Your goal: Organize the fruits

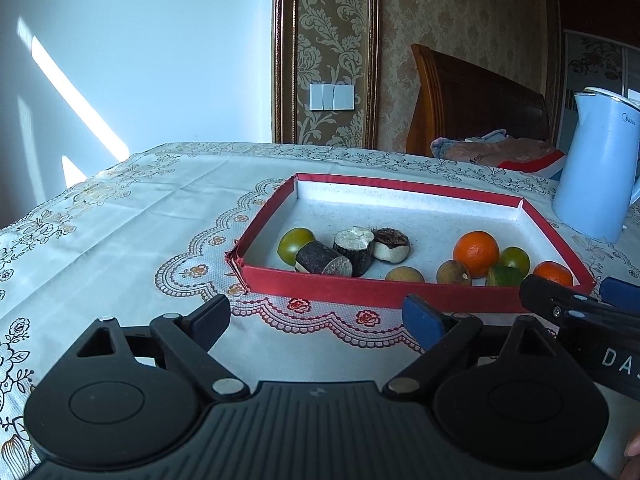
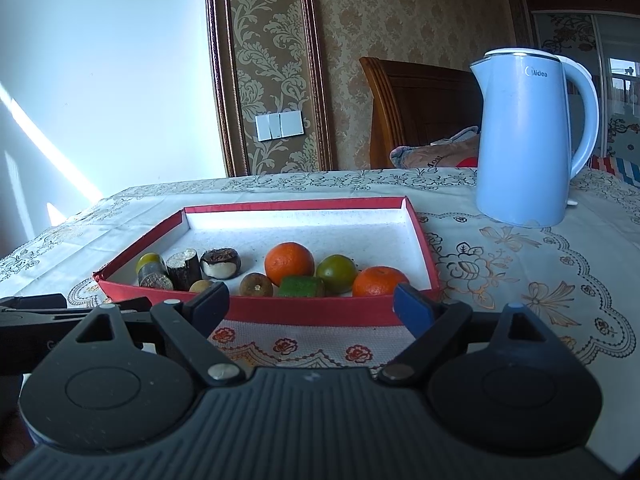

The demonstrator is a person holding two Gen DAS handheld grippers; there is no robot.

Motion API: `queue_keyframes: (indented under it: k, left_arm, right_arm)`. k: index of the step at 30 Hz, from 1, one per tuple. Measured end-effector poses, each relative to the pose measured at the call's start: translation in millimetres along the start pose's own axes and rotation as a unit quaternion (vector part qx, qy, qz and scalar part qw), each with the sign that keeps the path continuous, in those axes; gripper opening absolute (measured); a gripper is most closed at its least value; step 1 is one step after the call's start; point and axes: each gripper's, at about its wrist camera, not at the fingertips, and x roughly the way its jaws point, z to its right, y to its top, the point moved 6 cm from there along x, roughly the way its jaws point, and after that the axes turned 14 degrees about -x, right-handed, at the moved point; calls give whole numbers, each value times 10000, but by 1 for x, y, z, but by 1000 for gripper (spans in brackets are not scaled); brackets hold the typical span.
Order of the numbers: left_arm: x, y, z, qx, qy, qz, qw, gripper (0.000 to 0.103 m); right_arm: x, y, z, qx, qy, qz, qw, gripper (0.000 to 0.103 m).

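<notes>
On the cloth-covered surface point(image 2: 500, 272) a shallow red box point(image 2: 304, 312) holds all the fruit along its near wall. Going left to right in the right wrist view: a green-yellow fruit point(image 2: 149, 260) at ten o'clock is half hidden behind two dark cut cylinders point(image 2: 182, 268), then a dark-capped white piece point(image 2: 220, 264), two small brown fruits point(image 2: 256, 285), a large orange point(image 2: 289, 263), a green block point(image 2: 302, 287), a green round fruit point(image 2: 337, 274) and a smaller orange point(image 2: 380, 282). The near wall cuts off the lower parts of several. A pale blue kettle point(image 2: 528, 140) stands at one o'clock, well apart from the box. The left tongs point(image 1: 316, 318) gape wide with nothing between them, short of the box; the right tongs point(image 2: 310, 306) likewise stand wide and empty, tips just before the near wall. What the dark cylinders are is hard to tell.
</notes>
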Motion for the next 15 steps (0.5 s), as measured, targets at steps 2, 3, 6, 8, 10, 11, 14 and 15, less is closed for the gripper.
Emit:
queue_keyframes:
  k: [2,3,6,8,10,11,14,15]
  left_arm:
    - [0,0,0,15,-8,6,10000,93]
    - [-1,0,1,31,-21,9,10000,93]
    - [-1,-1,2,54,-5,16,10000,93]
    - [0,-1,1,42,0,-2,10000,93]
    - [0,-1,1,17,6,-8,10000,93]
    - [0,-1,1,11,4,-13,10000,93]
    - [1,-1,0,14,2,-21,10000,93]
    - [0,-1,0,13,-6,-19,10000,93]
  right_arm:
    - [0,0,0,-1,-1,-2,10000,90]
    - [0,0,0,-2,-4,0,10000,91]
    - [-1,0,-1,-2,2,13,10000,91]
    - [-1,0,-1,-2,7,11,10000,91]
    - [-1,0,-1,1,6,15,10000,91]
    - [-1,0,-1,3,6,19,10000,91]
    - [-1,0,-1,0,14,18,10000,91]
    - [-1,0,-1,0,13,20,10000,91]
